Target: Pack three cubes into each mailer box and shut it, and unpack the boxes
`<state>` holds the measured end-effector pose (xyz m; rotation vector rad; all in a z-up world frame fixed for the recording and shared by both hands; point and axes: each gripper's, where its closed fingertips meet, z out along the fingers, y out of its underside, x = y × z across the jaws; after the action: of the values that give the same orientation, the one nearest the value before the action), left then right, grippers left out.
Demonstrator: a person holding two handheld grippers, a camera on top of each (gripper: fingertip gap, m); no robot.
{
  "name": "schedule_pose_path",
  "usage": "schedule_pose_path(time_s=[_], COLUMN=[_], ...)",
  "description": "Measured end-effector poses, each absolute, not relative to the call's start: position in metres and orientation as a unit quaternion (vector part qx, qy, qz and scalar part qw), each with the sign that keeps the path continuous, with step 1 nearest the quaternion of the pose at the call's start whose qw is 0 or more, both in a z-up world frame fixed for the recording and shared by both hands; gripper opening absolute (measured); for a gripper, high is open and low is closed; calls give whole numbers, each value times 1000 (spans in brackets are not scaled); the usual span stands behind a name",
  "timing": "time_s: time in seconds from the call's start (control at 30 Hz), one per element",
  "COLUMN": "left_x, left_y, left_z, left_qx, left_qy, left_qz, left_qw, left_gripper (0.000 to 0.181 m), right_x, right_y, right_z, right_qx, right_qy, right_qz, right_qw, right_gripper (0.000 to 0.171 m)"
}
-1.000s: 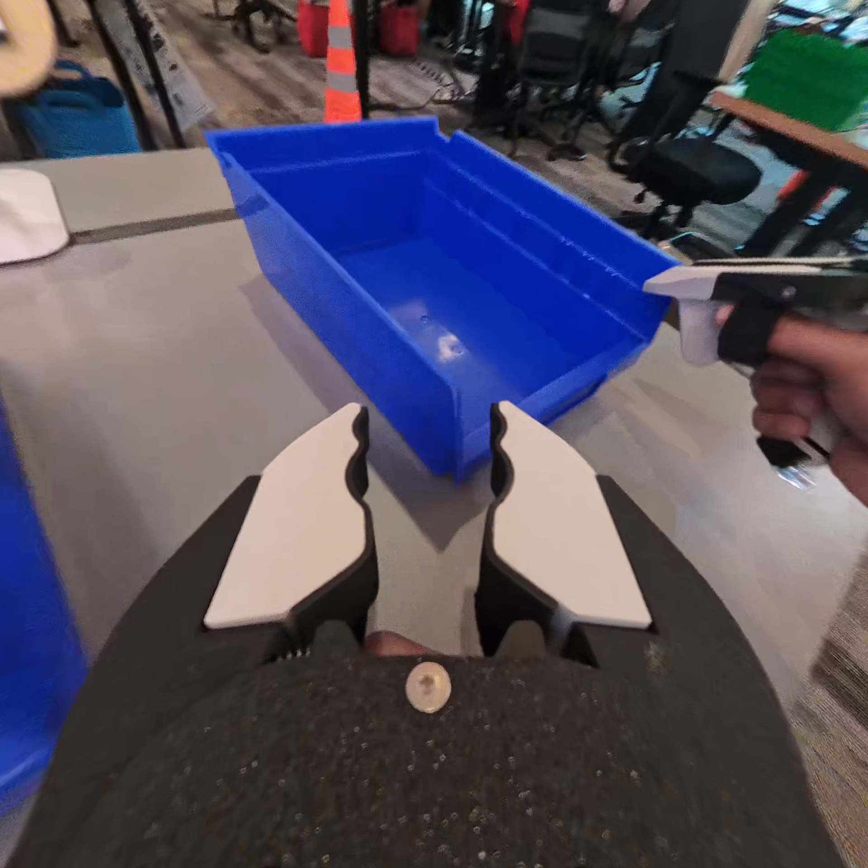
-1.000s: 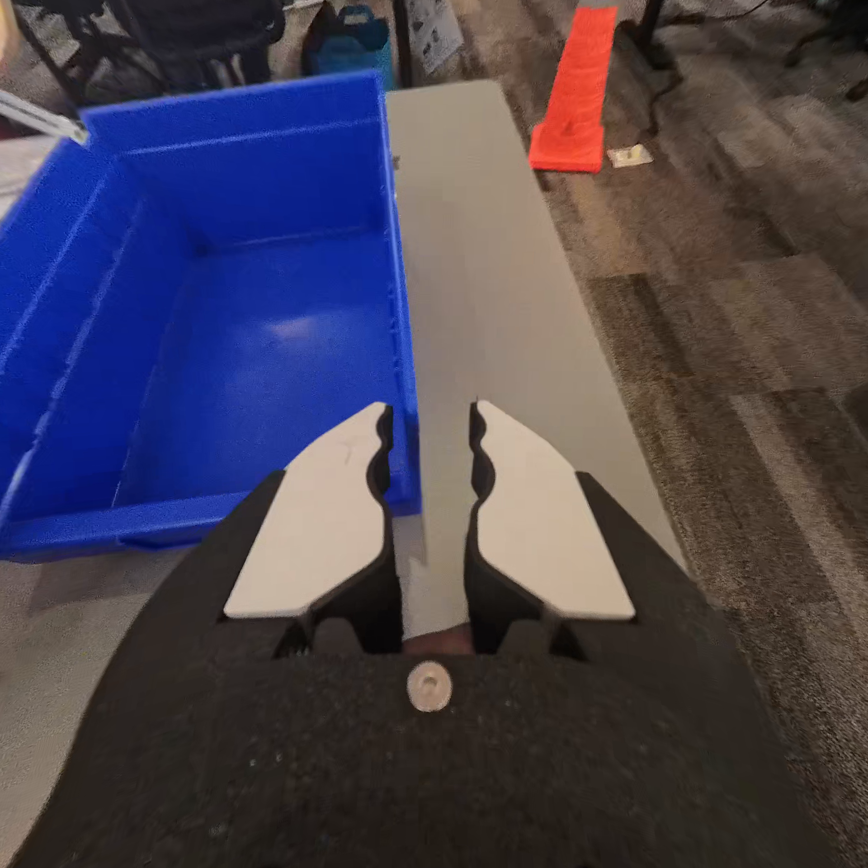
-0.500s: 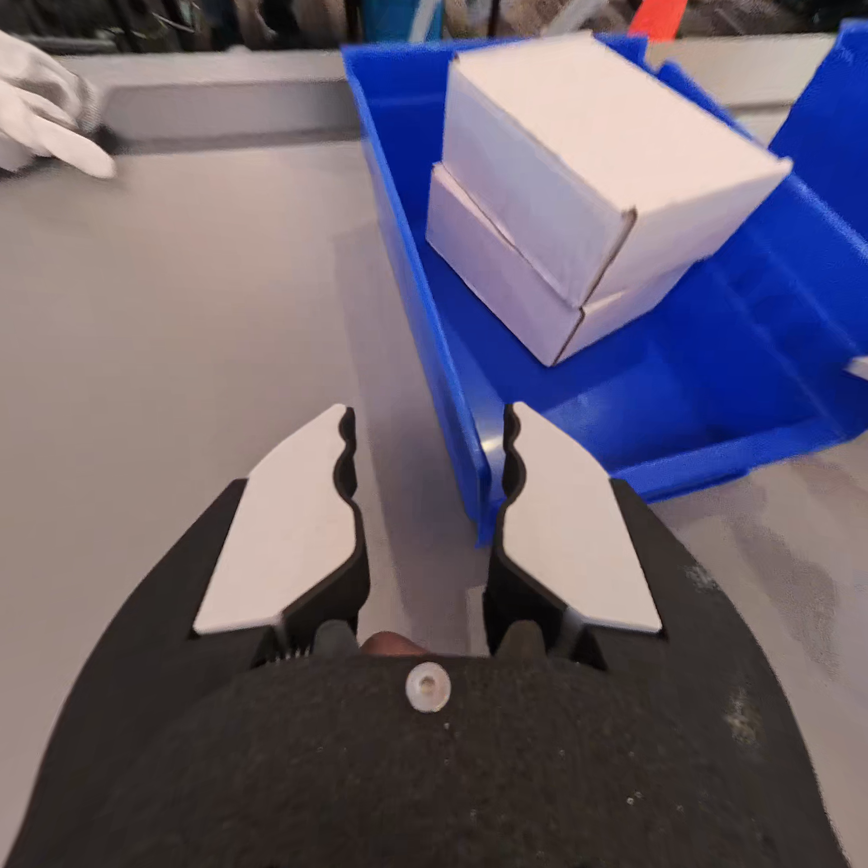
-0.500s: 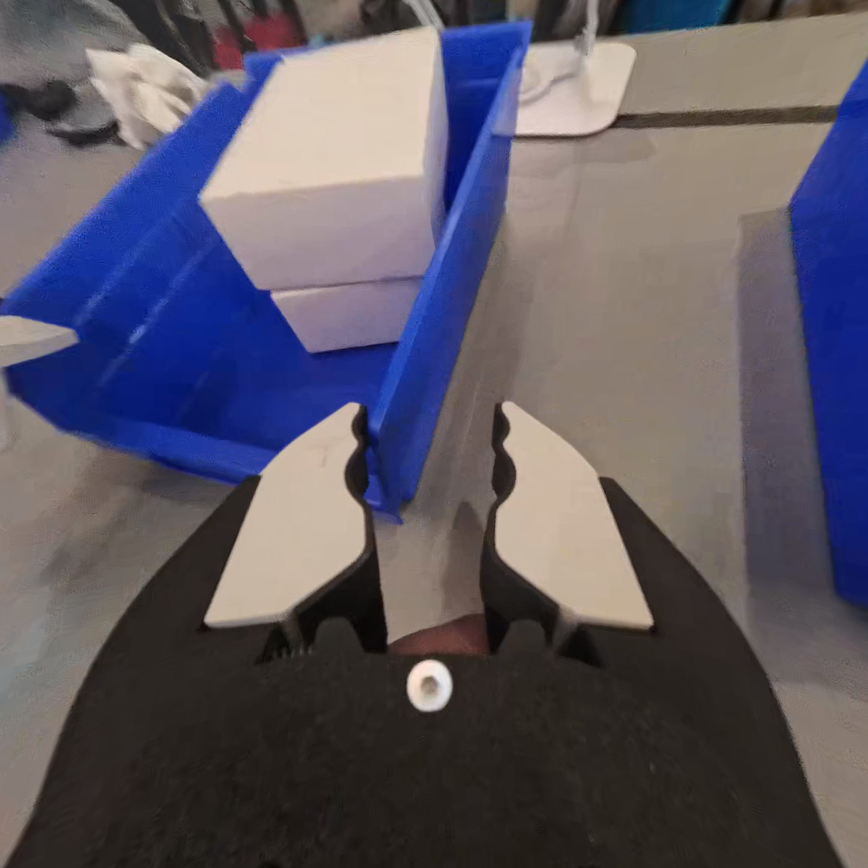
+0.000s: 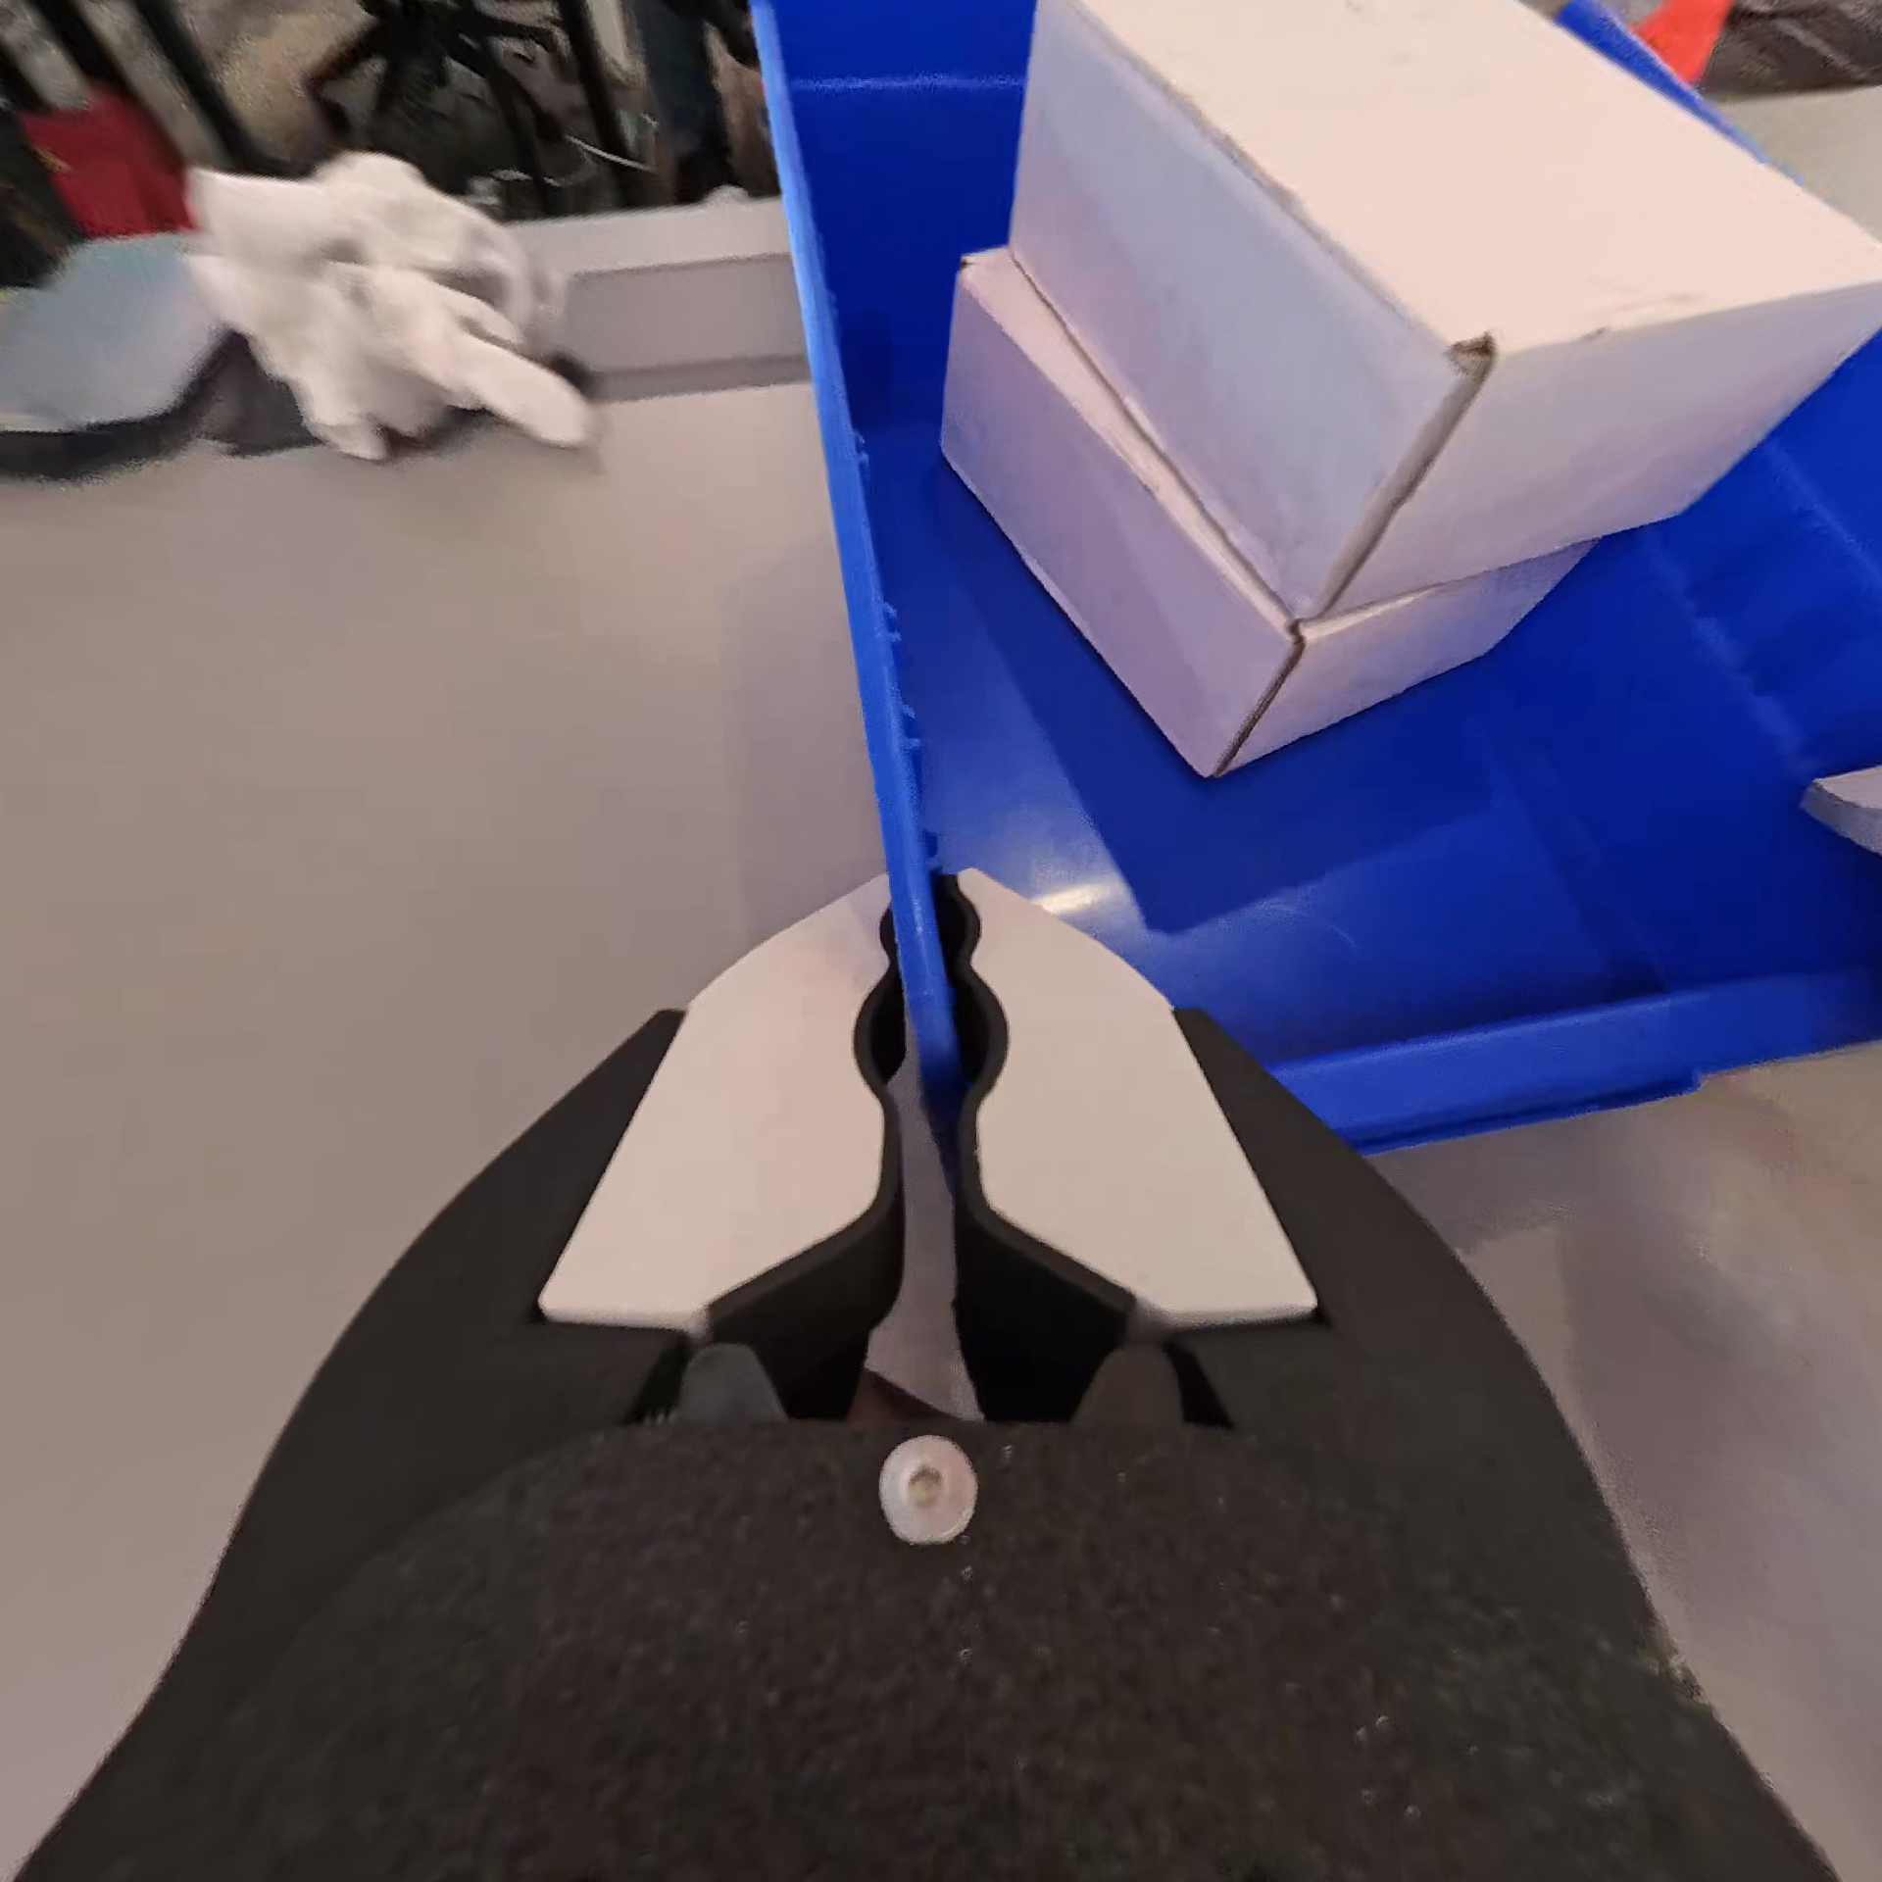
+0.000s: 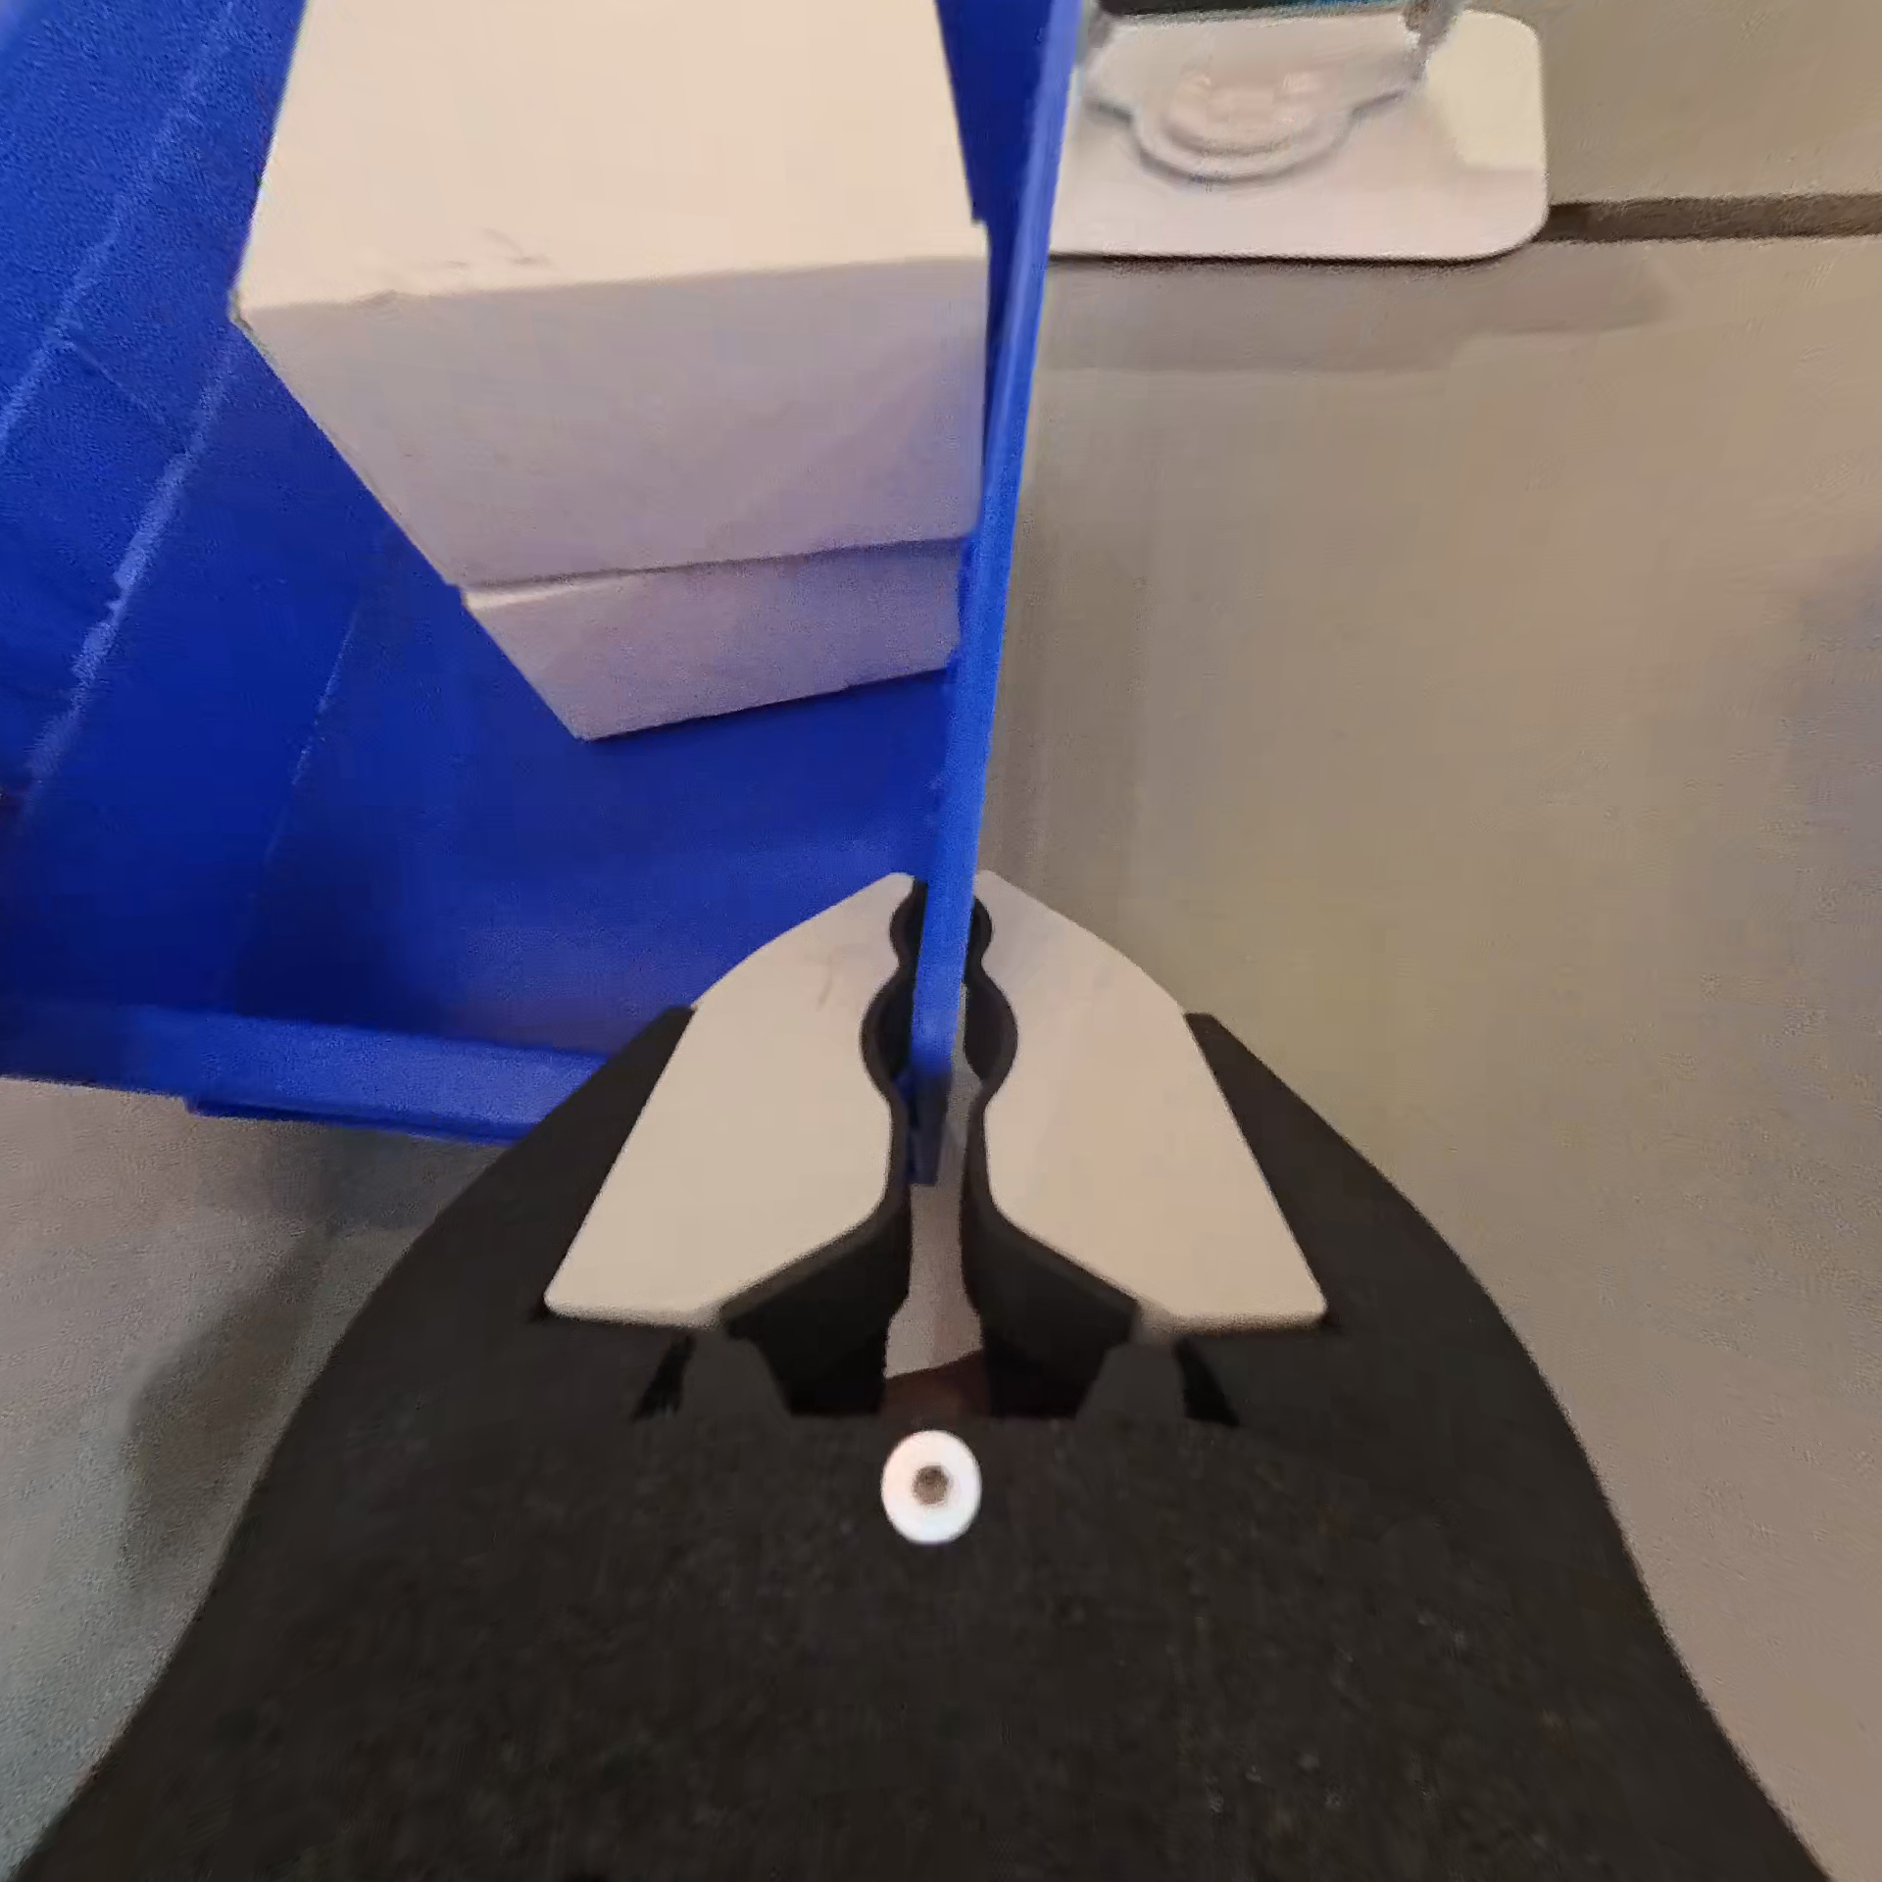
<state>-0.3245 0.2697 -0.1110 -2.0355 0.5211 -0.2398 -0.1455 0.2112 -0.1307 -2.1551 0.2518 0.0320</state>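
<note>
A blue plastic bin (image 5: 1426,917) stands on the grey table and holds two shut white mailer boxes, one (image 5: 1375,255) stacked on the other (image 5: 1141,570). My left gripper (image 5: 922,917) is shut on the bin's left wall near its front corner. My right gripper (image 6: 939,917) is shut on the bin's right wall (image 6: 993,509) near its front corner. The right wrist view shows the upper box (image 6: 631,306) on the lower box (image 6: 733,652) against that wall. The tip of the right gripper (image 5: 1848,820) shows at the left wrist view's right edge. No cubes are in view.
A white glove (image 5: 377,306) lies on the table at the far left beside dark clutter. A white flat base with a clear round part (image 6: 1293,132) sits behind the bin on the right. A dark seam (image 6: 1711,219) crosses the grey table (image 6: 1426,713). My hands' fingertips stand some 20 centimetres from each other.
Both grippers moved forward onto the bin's side walls and shut on them; half a second ago both were open just short of the front corners. A second ago they faced an empty blue bin.
</note>
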Motion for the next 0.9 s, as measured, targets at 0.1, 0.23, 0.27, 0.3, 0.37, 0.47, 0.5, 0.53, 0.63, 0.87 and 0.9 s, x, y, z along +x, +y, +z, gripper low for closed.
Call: schedule_pose_path(time_s=[0.1, 0.23, 0.27, 0.3, 0.37, 0.47, 0.5, 0.53, 0.63, 0.87, 0.9], left_x=[-392, -468, -481, -492, -509, -520, -521, -522, -535, -494, -473], left_y=[290, 312, 314, 317, 322, 329, 330, 329, 321, 246, 229], left_z=[-100, -111, -118, -123, -133, -132, -132, -131, -102, -46, -57], left_qx=[-835, -846, -852, -856, -862, -856, -856, -856, -841, -780, -783], left_qy=[201, 179, 171, 161, 148, 119, 115, 116, 93, 28, 54], left_qz=[-79, -80, -83, -92, -108, -139, -144, -142, -108, -229, -246], left_qw=[506, 495, 488, 483, 474, 483, 483, 484, 522, 582, 569], left_gripper=[3, 3, 3, 3, 3, 4, 4, 6, 30, 48, 50], right_x=[-212, -287, -300, -311, -328, -341, -343, -346, -341, -208, -178], right_y=[236, 263, 268, 272, 278, 281, 280, 277, 249, 159, 148], right_z=[-123, -130, -131, -133, -140, -145, -145, -144, -130, -117, -122], right_qx=[-873, -877, -878, -881, -886, -884, -883, -883, -875, -844, -846], right_qy=[72, 63, 61, 55, 42, -9, -28, -46, -107, -140, -124], right_qz=[20, 33, 33, 33, 46, 64, 73, 92, 153, 152, 134], right_qw=[482, 475, 473, 470, 459, 463, 463, 458, 447, 495, 501], right_gripper=[5, 6, 6, 6, 9, 14, 17, 20, 25, 29, 29])
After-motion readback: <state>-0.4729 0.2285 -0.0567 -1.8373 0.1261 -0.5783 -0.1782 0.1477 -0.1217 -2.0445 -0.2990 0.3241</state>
